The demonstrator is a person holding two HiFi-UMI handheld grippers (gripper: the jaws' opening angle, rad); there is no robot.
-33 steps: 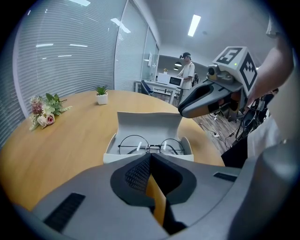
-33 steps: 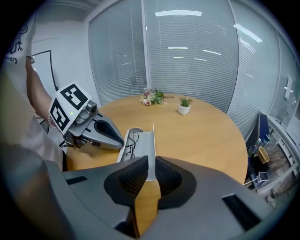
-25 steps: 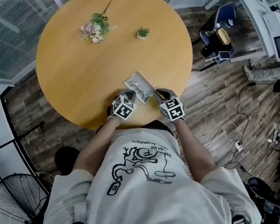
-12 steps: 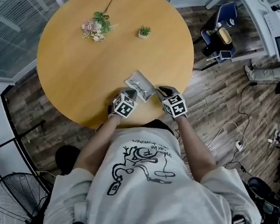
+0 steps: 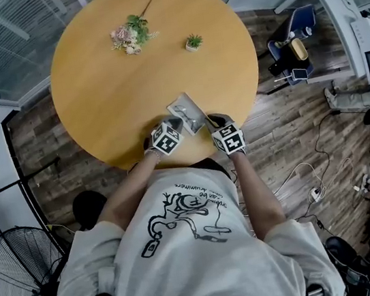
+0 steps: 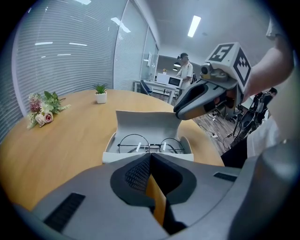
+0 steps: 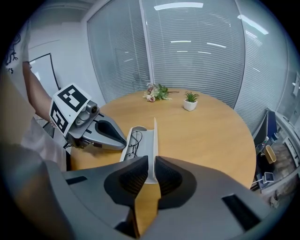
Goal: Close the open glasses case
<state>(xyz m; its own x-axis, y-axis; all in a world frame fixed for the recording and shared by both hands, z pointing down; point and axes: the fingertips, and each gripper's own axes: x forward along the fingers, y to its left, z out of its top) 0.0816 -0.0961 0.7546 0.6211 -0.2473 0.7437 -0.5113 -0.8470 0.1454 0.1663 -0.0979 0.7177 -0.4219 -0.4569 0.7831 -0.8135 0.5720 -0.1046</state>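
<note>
Glasses case (image 6: 146, 124) one, spectacles (image 6: 149, 144) one.

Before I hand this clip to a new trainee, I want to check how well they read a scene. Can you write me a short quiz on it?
1. True or false: the glasses case is already shut.
2. Of the left tool and the right tool, which has the case's upright lid between its jaws?
3. What lies inside the case? A) a pen B) wire-rimmed glasses C) nothing

Key: 1 false; 2 right tool; 3 B
</note>
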